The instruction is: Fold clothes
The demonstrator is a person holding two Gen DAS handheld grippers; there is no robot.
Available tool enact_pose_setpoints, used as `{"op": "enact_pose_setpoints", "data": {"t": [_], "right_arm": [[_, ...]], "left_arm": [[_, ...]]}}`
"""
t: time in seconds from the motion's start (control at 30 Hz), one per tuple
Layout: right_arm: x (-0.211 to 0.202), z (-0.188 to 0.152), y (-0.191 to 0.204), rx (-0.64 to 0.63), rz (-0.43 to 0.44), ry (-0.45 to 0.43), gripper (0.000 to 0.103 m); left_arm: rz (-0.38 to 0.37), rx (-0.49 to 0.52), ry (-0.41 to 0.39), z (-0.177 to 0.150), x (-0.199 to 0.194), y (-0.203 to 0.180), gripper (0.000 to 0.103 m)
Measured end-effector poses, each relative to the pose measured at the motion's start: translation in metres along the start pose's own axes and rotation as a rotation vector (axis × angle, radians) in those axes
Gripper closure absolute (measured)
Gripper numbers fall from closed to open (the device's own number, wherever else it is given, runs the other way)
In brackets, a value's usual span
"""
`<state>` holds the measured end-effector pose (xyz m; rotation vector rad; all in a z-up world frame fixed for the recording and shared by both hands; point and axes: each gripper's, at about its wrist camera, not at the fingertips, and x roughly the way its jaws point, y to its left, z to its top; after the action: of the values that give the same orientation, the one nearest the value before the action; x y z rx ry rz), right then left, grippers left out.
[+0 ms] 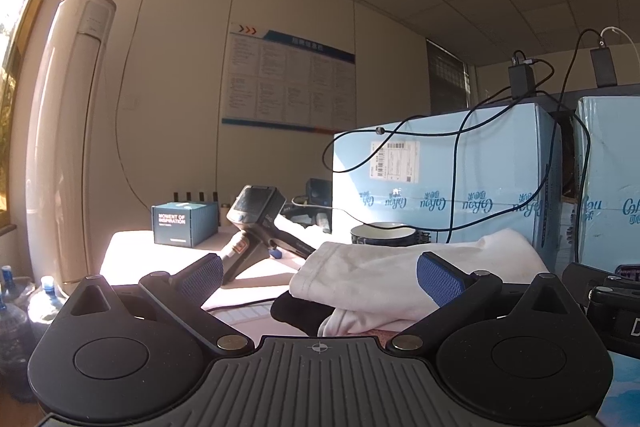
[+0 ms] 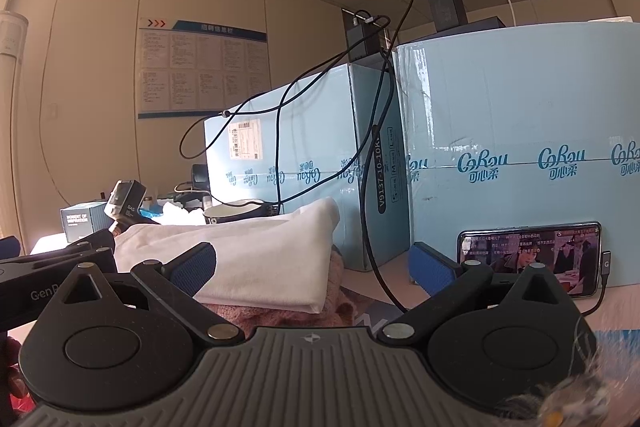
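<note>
Table (image 1: 132, 247), sunlit at the left end, carries a small teal box (image 1: 182, 223), a dark bowl (image 1: 382, 234) & two big pale-blue cartons (image 2: 304, 155) — side by side. A phone (image 2: 530, 259) leans on the right carton; folded white cloth (image 2: 248, 255) tops a pink garment (image 2: 280, 311).

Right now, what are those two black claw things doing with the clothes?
A person holds a gripper in each hand, folding clothes on a table. The left gripper and the right gripper are both open and hold nothing. In front of them a folded white garment lies on top of a pink garment, with a dark one under it too. Big blue boxes stand behind, and a phone leans against one.
</note>
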<state>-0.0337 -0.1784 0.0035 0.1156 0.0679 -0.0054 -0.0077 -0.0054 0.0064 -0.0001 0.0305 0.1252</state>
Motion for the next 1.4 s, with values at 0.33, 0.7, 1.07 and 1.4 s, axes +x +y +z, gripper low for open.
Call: {"op": "enact_pose_setpoints", "data": {"t": [0.33, 0.7, 1.07, 1.4], "right_arm": [[0.0004, -0.0002, -0.0020, 0.010, 0.002, 0.004, 0.000], [0.0008, -0.0004, -0.0021, 0.012, 0.002, 0.009, 0.000], [0.0016, -0.0001, -0.0030, 0.016, 0.003, 0.014, 0.000], [0.0026, -0.0002, -0.0050, 0.026, 0.001, 0.018, 0.000]], "left_arm": [[0.006, -0.003, 0.013, 0.0000, 0.0013, 0.0005, 0.000], [0.005, -0.004, 0.016, 0.0001, 0.0030, 0.0000, 0.000], [0.005, -0.004, 0.021, -0.0005, 0.0032, -0.0001, 0.000], [0.004, -0.005, 0.032, -0.0005, 0.0037, 0.0007, 0.000]]}}
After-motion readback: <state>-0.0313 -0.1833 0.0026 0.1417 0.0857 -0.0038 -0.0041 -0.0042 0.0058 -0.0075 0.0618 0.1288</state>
